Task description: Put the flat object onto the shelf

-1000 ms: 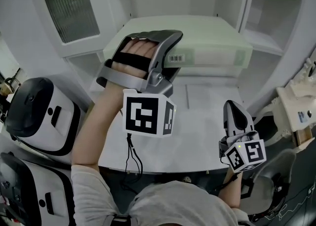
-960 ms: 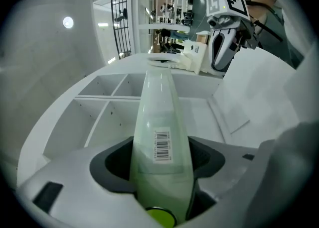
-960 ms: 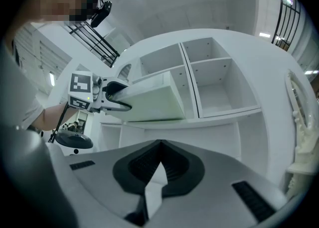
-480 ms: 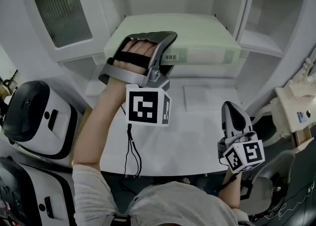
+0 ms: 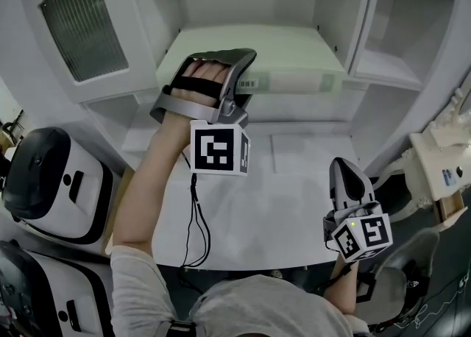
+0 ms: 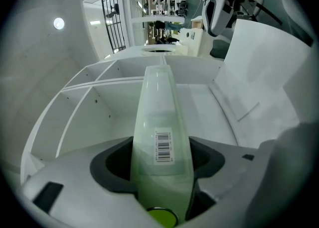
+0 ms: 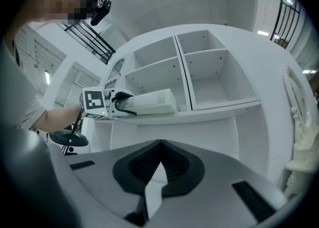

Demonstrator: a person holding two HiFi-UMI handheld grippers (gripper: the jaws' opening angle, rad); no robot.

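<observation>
Left gripper [image 5: 245, 72] clamps the flat pale-green plastic box [image 5: 294, 52] edgewise and level, to slide it onto the white shelf [image 5: 383, 72]; right gripper [image 5: 346, 172] hangs closed, empty.

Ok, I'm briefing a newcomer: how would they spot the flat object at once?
Find the white shelf unit; in its middle opening is a flat pale green box, one end held by the left gripper. It is the only green thing there, with a barcode label on its near edge.
</observation>
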